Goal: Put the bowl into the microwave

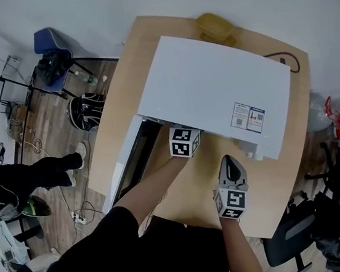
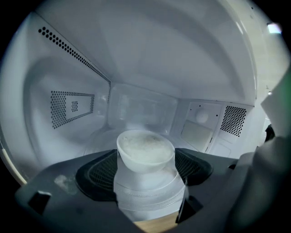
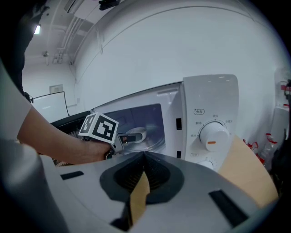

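Reaching deep into the open microwave, the left tongs are gripping the white bowl, their 2 pads pressing on either flank. The bowl, holding something pale and grainy, is sitting dead ahead of them, centred in the cavity and directly over the glass turntable; whether its base is touching the glass I cannot tell. The right tongs are hanging outside, facing the control dial, pinched together at the tips and carrying nothing, with only the wooden surface showing through the sliver below. The coming move is probably turning on 1 line: the bowl is lying along the left tongs' own axis, so settling it, parting the pads and drawing straight back through the opening looks like the clean way out. The left hand is by far the nearer, and the door is standing open on its side.
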Available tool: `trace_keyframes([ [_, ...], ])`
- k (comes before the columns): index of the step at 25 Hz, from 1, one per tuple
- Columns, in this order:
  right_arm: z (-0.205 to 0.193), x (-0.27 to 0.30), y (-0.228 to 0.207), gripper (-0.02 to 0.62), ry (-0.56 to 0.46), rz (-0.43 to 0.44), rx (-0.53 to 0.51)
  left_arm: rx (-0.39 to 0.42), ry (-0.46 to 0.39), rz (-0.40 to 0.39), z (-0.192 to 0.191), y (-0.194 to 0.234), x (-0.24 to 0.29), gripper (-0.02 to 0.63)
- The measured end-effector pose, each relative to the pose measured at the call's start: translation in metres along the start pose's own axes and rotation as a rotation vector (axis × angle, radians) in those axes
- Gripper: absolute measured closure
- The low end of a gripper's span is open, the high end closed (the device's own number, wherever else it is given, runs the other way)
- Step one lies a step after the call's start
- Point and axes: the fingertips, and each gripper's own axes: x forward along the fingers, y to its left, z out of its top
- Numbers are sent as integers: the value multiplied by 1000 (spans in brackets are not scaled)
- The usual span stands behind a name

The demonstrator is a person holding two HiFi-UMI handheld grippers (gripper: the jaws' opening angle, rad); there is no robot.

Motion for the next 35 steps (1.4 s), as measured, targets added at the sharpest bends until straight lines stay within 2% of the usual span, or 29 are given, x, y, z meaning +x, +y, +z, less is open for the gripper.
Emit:
trace_keyframes([
  [11,10,-18,11,535,-36,-10,-8,3,-4,-34,2,-11,-42,236],
  [16,14,-41,26,535,-65,-14,-20,50,-26,-77,6,-25,-86,236],
  [20,11,-68,38,535,-84,-33,-33,26,-32,-95,2,-32,-130,236],
  [30,1,-156,77,535,-120,-69,-88,68,-66,-168,12,-79,-255,236],
  [35,-8,-204,97,535,-122,-65,-64,39,-130,-227,18,-110,-327,238],
])
